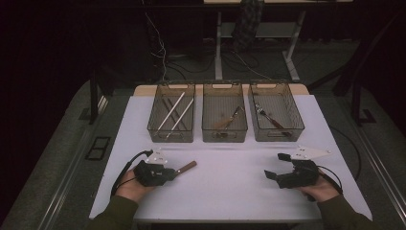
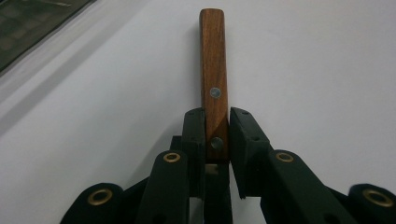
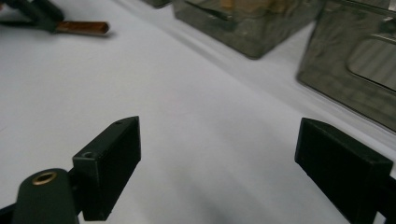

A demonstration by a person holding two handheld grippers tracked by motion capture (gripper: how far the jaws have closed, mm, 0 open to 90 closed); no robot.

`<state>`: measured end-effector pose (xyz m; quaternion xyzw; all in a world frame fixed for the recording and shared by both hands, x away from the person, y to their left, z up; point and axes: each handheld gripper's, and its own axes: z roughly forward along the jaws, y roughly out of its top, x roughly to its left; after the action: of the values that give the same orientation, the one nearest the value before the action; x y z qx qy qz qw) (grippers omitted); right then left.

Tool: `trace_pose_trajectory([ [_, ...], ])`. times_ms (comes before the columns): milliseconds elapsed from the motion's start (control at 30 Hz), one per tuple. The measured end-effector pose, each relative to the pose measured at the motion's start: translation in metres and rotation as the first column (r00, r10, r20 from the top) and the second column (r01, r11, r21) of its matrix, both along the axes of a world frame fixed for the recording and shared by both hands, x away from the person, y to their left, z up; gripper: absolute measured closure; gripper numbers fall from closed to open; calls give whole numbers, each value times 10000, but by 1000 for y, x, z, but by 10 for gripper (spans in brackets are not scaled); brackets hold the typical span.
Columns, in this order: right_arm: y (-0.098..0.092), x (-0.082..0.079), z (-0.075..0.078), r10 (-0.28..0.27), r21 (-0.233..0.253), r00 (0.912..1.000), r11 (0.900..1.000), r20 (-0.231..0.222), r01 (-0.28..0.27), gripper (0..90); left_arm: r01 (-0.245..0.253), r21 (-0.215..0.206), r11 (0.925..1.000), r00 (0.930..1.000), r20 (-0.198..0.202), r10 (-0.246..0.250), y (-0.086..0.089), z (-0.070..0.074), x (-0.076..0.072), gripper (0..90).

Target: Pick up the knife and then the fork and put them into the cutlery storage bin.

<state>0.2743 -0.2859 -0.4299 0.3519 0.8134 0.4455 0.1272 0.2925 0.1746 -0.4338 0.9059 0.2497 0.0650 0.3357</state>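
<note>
A utensil with a brown wooden handle (image 2: 214, 70) is clamped between the jaws of my left gripper (image 1: 168, 173), low over the white table (image 1: 230, 182) at its front left. The handle (image 1: 186, 167) sticks out toward the right; two metal rivets show on it, and the working end is hidden inside the gripper. My right gripper (image 1: 276, 166) rests at the front right, jaws wide apart, nothing between them. In the right gripper view the wooden handle (image 3: 81, 28) shows far off at the upper left.
Three smoky clear bins stand in a row at the table's far side: the left bin (image 1: 171, 117) holds long pale sticks, the middle bin (image 1: 224, 117) a wooden-handled utensil, the right bin (image 1: 275, 115) a fork. Bin walls (image 3: 243, 28) rise ahead of the right gripper.
</note>
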Motion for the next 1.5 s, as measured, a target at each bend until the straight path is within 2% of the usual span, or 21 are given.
trace_pose_trajectory([
  [67,2,-2,2,335,-24,9994,9994,33,-335,138,215,-156,9996,9997,-100,-217,-7,4,-1,764],
  [233,9,0,8,1096,-143,9940,9939,-20,-1096,138,1104,-162,9937,9938,-119,-1106,-29,14,-6,764],
  [300,13,1,12,1538,-201,9880,9879,-110,-1540,138,1504,-176,9885,9885,-126,-1506,-39,17,-7,764],
  [333,15,3,14,1875,-190,9821,9820,-198,-1879,138,1743,-176,9845,9846,-133,-1745,-44,19,-8,763],
  [400,19,5,18,2668,-109,9627,9635,-451,-2675,140,2155,-197,9763,9764,-134,-2157,-54,23,-10,763],
  [533,37,10,25,3574,-140,9324,9334,-546,-3586,143,2980,-202,9544,9545,-63,-2981,-73,31,-10,763],
  [633,54,12,28,4143,-364,9083,9083,-589,-4167,144,3586,-59,9335,9335,-28,-3587,-90,39,-8,763],
  [667,60,13,28,4327,-459,8994,8989,-617,-4357,153,3734,21,9277,9277,30,-3734,-95,41,-8,762],
  [733,71,15,28,4756,-560,8757,8751,-836,-4806,181,3933,29,9194,9192,201,-3933,-105,44,-6,762],
  [767,76,16,28,4951,-623,8647,8635,-852,-5005,182,4093,10,9124,9123,167,-4092,-109,46,-5,763],
  [800,80,17,27,5097,-647,8556,8543,-905,-5158,197,4255,61,9049,9048,185,-4255,-114,47,-5,762],
  [900,92,20,26,5489,-840,8283,8253,-1127,-5584,243,4544,128,8907,8904,230,-4546,-123,49,-6,762],
  [967,98,21,25,5765,-848,8060,8037,-1345,-5890,306,4663,154,8845,8842,231,-4666,-127,50,-6,762],
  [1000,101,22,24,5831,-913,7998,7968,-1426,-5973,356,4739,185,8804,8801,235,-4743,-129,50,-6,762],
  [1033,103,22,23,5999,-899,7851,7828,-1537,-6158,407,4784,173,8780,8777,232,-4787,-130,50,-7,762],
  [1133,111,21,20,6250,-1028,7586,7553,-1841,-6472,488,4896,194,8717,8717,137,-4899,-131,50,-9,762],
  [1300,119,18,18,6451,-1087,7358,7322,-2059,-6724,631,5093,244,8603,8606,-48,-5093,-133,49,-12,762],
  [1367,121,17,18,6522,-1071,7260,7234,-2180,-6821,668,5118,270,8587,8591,-96,-5117,-134,48,-12,762],
  [1433,123,17,18,6652,-1105,7128,7092,-2220,-6963,718,5121,322,8583,8589,-120,-5120,-135,48,-13,762],
  [1467,123,16,18,6707,-1112,7072,7033,-2234,-7021,731,5165,318,8557,8563,-146,-5163,-135,48,-12,762],
  [1500,123,15,18,6709,-1094,7051,7021,-2295,-7036,734,5189,321,8542,8548,-153,-5187,-135,48,-13,762],
])
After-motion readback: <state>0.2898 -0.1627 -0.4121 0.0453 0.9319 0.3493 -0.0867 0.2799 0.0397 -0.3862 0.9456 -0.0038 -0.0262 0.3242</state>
